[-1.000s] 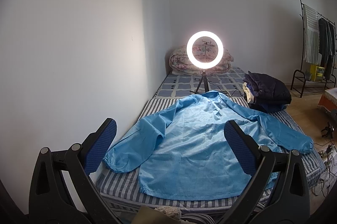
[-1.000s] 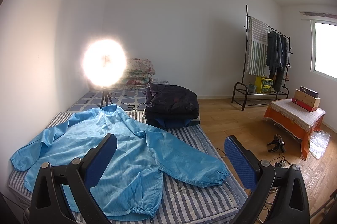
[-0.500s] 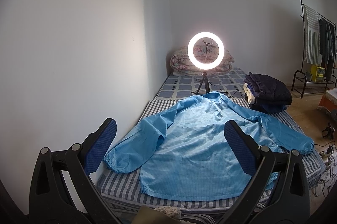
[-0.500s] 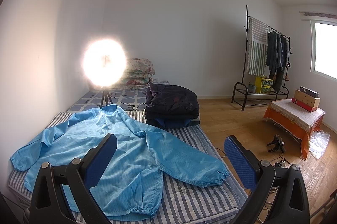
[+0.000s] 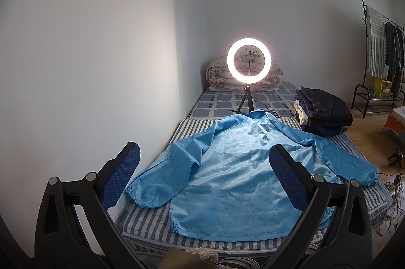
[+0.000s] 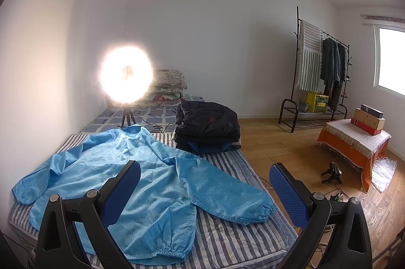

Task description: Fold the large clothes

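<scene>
Both my grippers spread wide above the bed, holding nothing.
My left gripper (image 5: 203,179) and right gripper (image 6: 205,189) face the light-blue long-sleeved jacket (image 5: 243,175), spread flat on the striped mattress (image 6: 227,241).

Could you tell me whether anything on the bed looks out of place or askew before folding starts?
Only the lit ring light, standing on the bed just behind the spread jacket's collar.

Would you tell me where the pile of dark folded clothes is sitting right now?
The pile of dark folded clothes sits on the bed's right edge, beyond the blue jacket's right sleeve and right of the ring light.
</scene>
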`<state>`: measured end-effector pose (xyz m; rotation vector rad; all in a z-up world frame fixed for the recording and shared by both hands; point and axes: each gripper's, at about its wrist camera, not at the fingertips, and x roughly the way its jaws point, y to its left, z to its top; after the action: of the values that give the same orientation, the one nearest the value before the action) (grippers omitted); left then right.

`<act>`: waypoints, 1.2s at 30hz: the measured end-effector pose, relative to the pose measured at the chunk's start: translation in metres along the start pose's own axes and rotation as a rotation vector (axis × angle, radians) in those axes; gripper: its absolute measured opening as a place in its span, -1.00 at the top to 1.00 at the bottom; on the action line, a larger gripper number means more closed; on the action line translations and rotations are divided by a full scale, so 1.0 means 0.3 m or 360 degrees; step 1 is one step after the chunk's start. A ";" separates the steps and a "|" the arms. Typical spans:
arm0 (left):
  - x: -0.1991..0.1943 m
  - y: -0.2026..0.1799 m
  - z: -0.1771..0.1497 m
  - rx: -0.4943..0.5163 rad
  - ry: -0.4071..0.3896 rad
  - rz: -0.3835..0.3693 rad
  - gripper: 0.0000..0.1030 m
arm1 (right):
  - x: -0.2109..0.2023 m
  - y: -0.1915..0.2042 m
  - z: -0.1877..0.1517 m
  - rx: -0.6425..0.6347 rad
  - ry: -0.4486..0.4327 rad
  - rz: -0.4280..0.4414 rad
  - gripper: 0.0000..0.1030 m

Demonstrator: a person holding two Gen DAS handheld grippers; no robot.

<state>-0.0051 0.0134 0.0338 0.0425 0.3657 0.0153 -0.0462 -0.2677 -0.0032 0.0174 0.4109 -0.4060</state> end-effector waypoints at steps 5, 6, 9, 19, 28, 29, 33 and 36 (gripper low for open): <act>0.002 0.011 0.003 0.0001 0.0001 0.0004 -1.00 | -0.002 -0.002 -0.001 0.0000 -0.0002 -0.0002 -0.99; 0.002 0.013 0.005 0.0002 0.0001 0.0005 -1.00 | -0.001 0.000 -0.002 0.0001 -0.0002 -0.0001 -0.99; 0.015 0.020 -0.011 0.0006 -0.0004 0.0021 -1.00 | 0.001 0.000 0.000 0.0004 0.0003 -0.0002 -0.99; 0.033 0.016 -0.059 0.0010 0.0000 0.0058 -1.00 | 0.017 0.022 -0.002 -0.0007 -0.0008 0.0011 -0.99; 0.071 0.022 -0.087 0.0024 -0.0009 0.0158 -1.00 | 0.039 0.061 0.015 -0.0036 -0.0027 0.0034 -0.99; 0.073 0.022 -0.089 0.0026 -0.0010 0.0161 -1.00 | 0.043 0.064 0.018 -0.0039 -0.0030 0.0039 -0.99; 0.109 0.043 -0.090 0.0063 -0.0022 0.0199 -1.00 | 0.059 0.083 0.036 -0.0064 -0.0046 0.0045 -0.99; 0.132 0.057 -0.090 0.0081 -0.0028 0.0221 -1.00 | 0.077 0.098 0.053 -0.0082 -0.0063 0.0056 -0.99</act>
<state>0.0220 0.0325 -0.0049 0.1180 0.3450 0.1428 -0.0095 -0.2511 0.0004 -0.0336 0.3815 -0.3604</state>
